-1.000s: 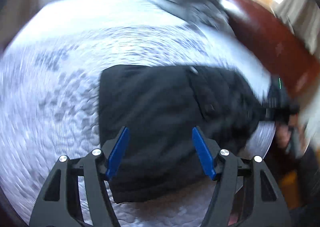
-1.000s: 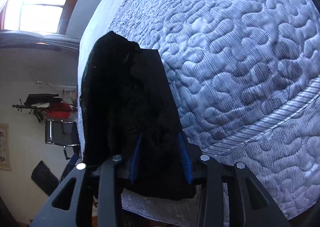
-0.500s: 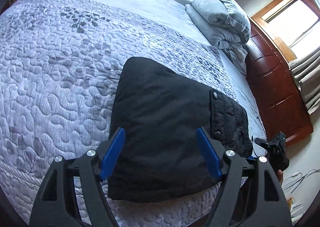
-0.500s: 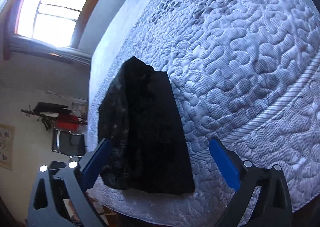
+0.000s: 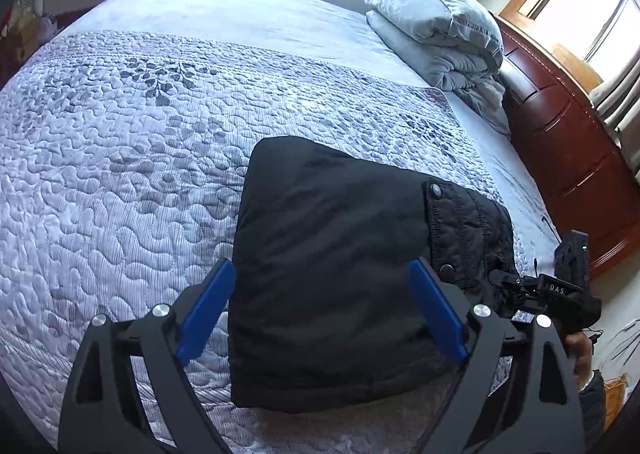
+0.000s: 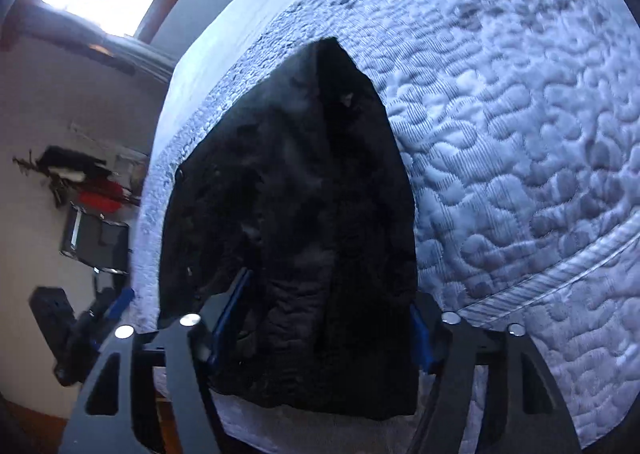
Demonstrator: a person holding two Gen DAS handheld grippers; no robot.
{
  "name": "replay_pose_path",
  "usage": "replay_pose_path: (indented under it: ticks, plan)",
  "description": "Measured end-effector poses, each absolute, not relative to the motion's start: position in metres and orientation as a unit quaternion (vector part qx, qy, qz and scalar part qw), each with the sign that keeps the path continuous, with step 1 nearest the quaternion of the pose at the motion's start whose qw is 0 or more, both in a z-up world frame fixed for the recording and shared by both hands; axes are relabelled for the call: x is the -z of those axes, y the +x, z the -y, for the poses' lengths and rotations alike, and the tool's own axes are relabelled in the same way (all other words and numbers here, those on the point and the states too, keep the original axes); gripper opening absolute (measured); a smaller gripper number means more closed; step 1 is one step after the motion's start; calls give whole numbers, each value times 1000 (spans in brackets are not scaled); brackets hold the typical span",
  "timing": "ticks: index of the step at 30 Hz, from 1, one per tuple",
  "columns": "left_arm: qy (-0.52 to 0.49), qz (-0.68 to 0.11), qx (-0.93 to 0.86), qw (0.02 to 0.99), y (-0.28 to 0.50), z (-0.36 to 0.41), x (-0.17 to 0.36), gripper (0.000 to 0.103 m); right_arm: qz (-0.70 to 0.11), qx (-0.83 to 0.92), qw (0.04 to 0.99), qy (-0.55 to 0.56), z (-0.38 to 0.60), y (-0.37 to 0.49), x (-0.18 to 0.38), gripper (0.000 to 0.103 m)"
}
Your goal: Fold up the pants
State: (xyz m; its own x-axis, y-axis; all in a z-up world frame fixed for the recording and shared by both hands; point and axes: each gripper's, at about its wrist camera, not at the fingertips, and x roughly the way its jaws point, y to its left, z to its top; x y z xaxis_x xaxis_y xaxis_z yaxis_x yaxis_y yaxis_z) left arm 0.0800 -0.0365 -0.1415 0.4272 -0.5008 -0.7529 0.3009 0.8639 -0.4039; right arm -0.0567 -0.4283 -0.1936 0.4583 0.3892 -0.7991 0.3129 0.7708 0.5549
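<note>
Black pants point(image 5: 340, 254), folded into a thick rectangle, lie near the front edge of the quilted bed point(image 5: 120, 174); the snap waistband is on the right. My left gripper point(image 5: 320, 268) hovers above them, jaws opening wide, its blue pads clear of the cloth. In the right wrist view the pants point(image 6: 312, 194) run away from me. My right gripper point(image 6: 324, 318) straddles their near end, jaws closing, and the cloth fills the gap between the blue pads. The left wrist view shows the right gripper point(image 5: 560, 290) at the waistband end, held by a hand point(image 5: 580, 350).
A folded grey duvet with a pillow point(image 5: 440, 26) sits at the bed's far right corner. A dark wooden bed frame point(image 5: 568, 158) runs along the right side under a window point(image 5: 600, 14). Beyond the bed's edge there is a black chair point(image 6: 96, 238).
The left jaws spread wider over the pants and that view steadied. The right gripper let go of the pants' end, opened wide and drew back, then came in narrower around the same end.
</note>
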Motion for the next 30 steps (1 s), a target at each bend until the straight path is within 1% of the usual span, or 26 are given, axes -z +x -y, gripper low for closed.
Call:
replay_pose_path:
  ticks: [1,2,3,5,9,12,14,17,20,25,26,27,30]
  plan:
    - [-107,-481,237,837,81,36,143,89,-516,-26,786,339,429,-58,189,47]
    - [-111,-484,236,835,81,34,144,89,-513,-31,785,347,430,-56,185,39]
    - [-113,-485,235,834,82,34,145,89,-504,-45,782,365,432,-58,179,34]
    - [-117,-487,232,834,83,32,147,89,-492,-66,778,386,434,-63,169,32]
    - [-126,-486,230,833,84,28,145,89,-469,-104,759,439,435,-74,156,31]
    - [-127,-487,230,833,86,27,143,89,-495,-70,763,409,432,-71,168,31]
    - [-125,-490,229,832,87,28,143,89,-526,-40,758,384,431,-70,187,31]
    - [-124,-495,231,828,89,32,145,89,-530,-41,750,394,434,-75,205,39]
    - [-121,-496,230,829,90,35,145,89,-526,-50,753,392,434,-77,205,43]
    - [-106,-493,233,832,89,36,142,89,-522,-53,769,365,435,-86,192,58]
    - [-105,-494,230,832,89,35,143,89,-518,-50,772,366,436,-89,189,63]
    - [-109,-497,226,831,91,32,145,89,-516,-48,773,365,439,-95,186,66]
    - [-128,-514,214,821,96,20,153,89,-515,-40,775,363,447,-97,187,67]
